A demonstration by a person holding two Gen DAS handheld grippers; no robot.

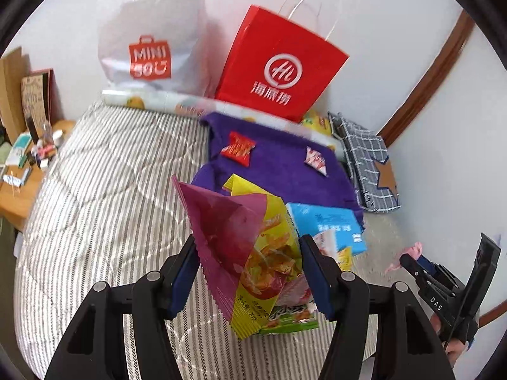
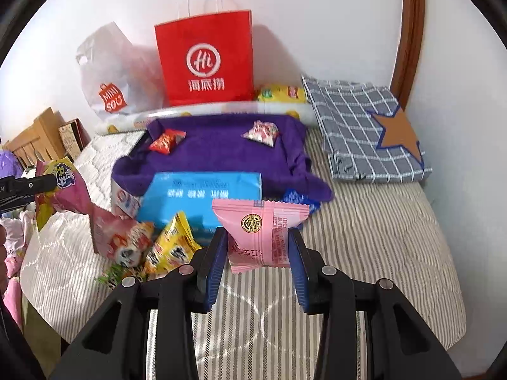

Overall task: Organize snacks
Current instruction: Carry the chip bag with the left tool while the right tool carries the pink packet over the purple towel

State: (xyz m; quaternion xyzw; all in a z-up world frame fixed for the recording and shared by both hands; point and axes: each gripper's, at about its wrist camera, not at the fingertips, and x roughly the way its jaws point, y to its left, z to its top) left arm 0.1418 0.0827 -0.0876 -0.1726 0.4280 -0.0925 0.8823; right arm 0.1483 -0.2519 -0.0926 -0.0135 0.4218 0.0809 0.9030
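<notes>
My left gripper (image 1: 250,272) is shut on a pink and yellow snack bag (image 1: 240,237), which hangs clear of the bed; the bag (image 2: 63,190) also shows at the left edge of the right wrist view. My right gripper (image 2: 256,262) is shut on a flat pink packet (image 2: 263,231) with a gold seal, held above the striped quilt (image 2: 364,237). Behind both lies a purple cloth (image 2: 221,148) carrying a red packet (image 2: 166,141) and a pink-white packet (image 2: 261,133). A blue box (image 2: 202,199) lies at its front. Loose snacks, among them a panda packet (image 2: 123,240) and a yellow packet (image 2: 172,247), lie left of my right gripper.
A red paper bag (image 2: 206,60) and a white plastic shopping bag (image 2: 107,76) stand against the wall at the back. A folded checked cloth (image 2: 364,126) with a star lies at the right. A cluttered wooden bedside table (image 1: 19,164) stands to the left of the bed.
</notes>
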